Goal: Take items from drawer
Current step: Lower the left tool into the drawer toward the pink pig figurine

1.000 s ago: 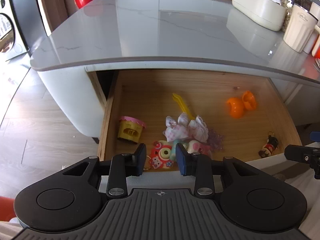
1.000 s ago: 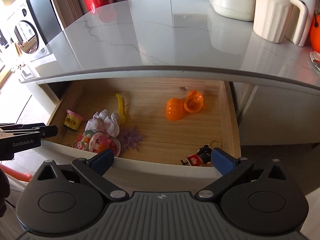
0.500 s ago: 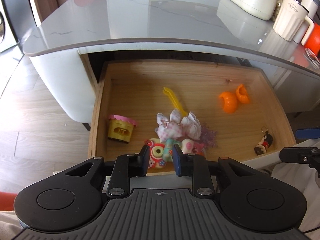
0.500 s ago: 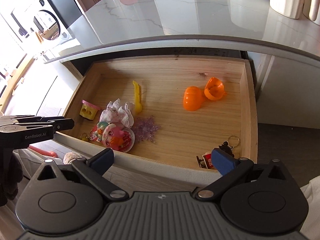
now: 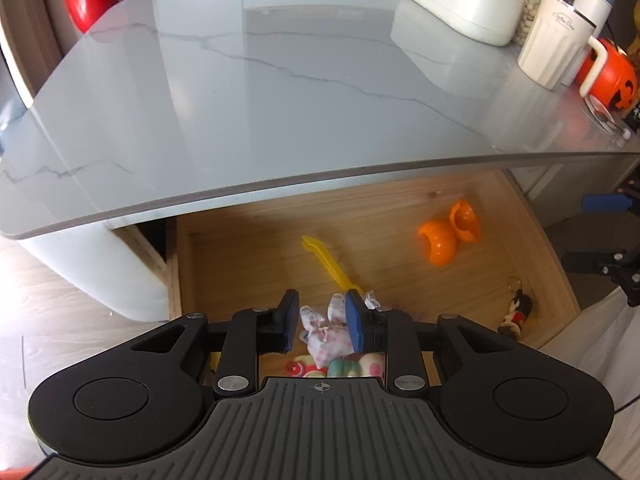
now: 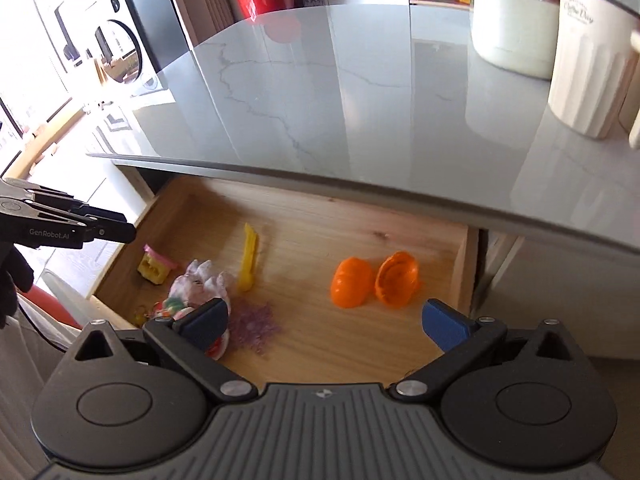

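While the open wooden drawer [image 6: 304, 236] sits pulled out from under the grey marble-veined countertop [image 5: 256, 92], its floor holds a scatter of small toys, all of them looking light. Beyond the jaws of the right gripper [image 6: 324, 320], which stand spread wide with nothing between them, lie the two orange plastic egg halves [image 6: 374, 282], side by side. They look hard, hollow and smooth, so probably slippery; pinching one across its rim seems safer than squeezing the rounded back. Between the jaws of the left gripper [image 5: 322, 322], seen from above, lies the pink-and-white frilly cloth bundle [image 5: 326, 330]. Those jaws are partway apart and opening slightly, and the pads do not look pressed on the cloth. It is soft and will likely squash and sag, so a grip at its gathered middle should hold best. Nearer than the left jaws sits a round pink-and-red cartoon toy [image 5: 340, 366], half hidden. Beyond them lies the thin yellow plastic stick [image 5: 326, 262], stiff and low, best taken across its narrow width. To their right rests a small red-and-black figure keychain [image 5: 516, 312], easiest by the body.
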A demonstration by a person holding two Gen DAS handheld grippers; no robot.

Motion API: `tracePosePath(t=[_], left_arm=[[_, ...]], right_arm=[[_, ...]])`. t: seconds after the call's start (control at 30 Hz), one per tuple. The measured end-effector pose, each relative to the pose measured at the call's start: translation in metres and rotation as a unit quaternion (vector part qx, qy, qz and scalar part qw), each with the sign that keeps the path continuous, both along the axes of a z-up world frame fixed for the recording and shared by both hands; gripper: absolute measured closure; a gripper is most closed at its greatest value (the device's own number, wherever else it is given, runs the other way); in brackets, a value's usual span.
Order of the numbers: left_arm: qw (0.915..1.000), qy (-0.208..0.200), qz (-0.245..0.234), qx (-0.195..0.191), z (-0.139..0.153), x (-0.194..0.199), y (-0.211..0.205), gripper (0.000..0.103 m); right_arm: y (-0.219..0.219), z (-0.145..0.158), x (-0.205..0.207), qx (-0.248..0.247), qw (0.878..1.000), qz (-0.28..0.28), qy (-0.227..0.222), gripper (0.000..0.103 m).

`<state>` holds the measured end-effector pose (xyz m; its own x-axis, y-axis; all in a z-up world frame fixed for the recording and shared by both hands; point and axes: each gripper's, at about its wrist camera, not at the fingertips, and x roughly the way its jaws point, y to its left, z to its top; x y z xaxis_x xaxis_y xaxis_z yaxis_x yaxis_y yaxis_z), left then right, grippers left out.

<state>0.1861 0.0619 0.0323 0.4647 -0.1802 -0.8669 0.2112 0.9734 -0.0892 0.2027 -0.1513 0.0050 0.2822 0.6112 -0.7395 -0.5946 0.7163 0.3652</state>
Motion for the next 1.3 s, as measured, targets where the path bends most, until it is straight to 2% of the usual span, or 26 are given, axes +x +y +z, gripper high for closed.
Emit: tracePosePath(t=[0.07,0.13,0.2,0.3,0.4,0.63,0.87,1.0,1.1,1.17,1.23,1.3], left_arm=[[0.9999,0.008,-0.013,0.002,-0.008,0.008,-0.003,0.075],[0.9995,0.017,-0.024,-0.01,-0.017,0.014,-0.003,0.075],[0.9989,0.027,-0.027,-0.027,-0.026,0.019,-0.002,0.076],[0.9971,0.042,-0.022,-0.059,-0.036,0.025,0.004,0.075],[0.9962,0.052,-0.011,-0.069,-0.04,0.027,0.008,0.076],[0.9967,0.065,-0.024,-0.042,-0.049,0.021,0.003,0.075],[0.9968,0.066,-0.025,-0.038,-0.049,0.021,0.004,0.076],[0.9956,0.07,-0.045,-0.043,-0.047,0.021,0.001,0.076],[0.9932,0.089,-0.054,-0.052,-0.051,0.021,0.0,0.075],[0.9932,0.098,-0.04,-0.048,-0.054,0.023,0.002,0.075],[0.99,0.131,-0.014,-0.05,-0.059,0.031,0.01,0.076],[0.9879,0.148,-0.023,-0.039,-0.061,0.038,0.012,0.076]], right_arm=[[0.0,-0.004,0.009,-0.019,1.0,0.001,-0.019,0.0],[-0.002,-0.012,0.015,-0.028,0.999,-0.014,-0.018,0.0],[-0.005,-0.017,0.02,-0.022,0.999,-0.022,-0.003,0.0],[-0.005,-0.018,0.017,-0.017,1.0,-0.019,-0.011,0.0],[0.0,-0.02,0.015,-0.016,1.0,-0.013,-0.014,0.0],[0.001,-0.024,0.029,-0.009,0.998,-0.053,0.011,0.0],[0.006,-0.032,0.032,-0.027,0.997,-0.064,0.024,0.0],[0.005,-0.034,0.033,-0.031,0.997,-0.07,0.027,0.0],[0.003,-0.036,0.034,-0.032,0.996,-0.077,0.034,0.0],[0.003,-0.036,0.034,-0.034,0.996,-0.079,0.037,0.0],[0.004,-0.036,0.033,-0.035,0.996,-0.078,0.037,0.0],[0.005,-0.036,0.032,-0.034,0.996,-0.076,0.038,0.0]])
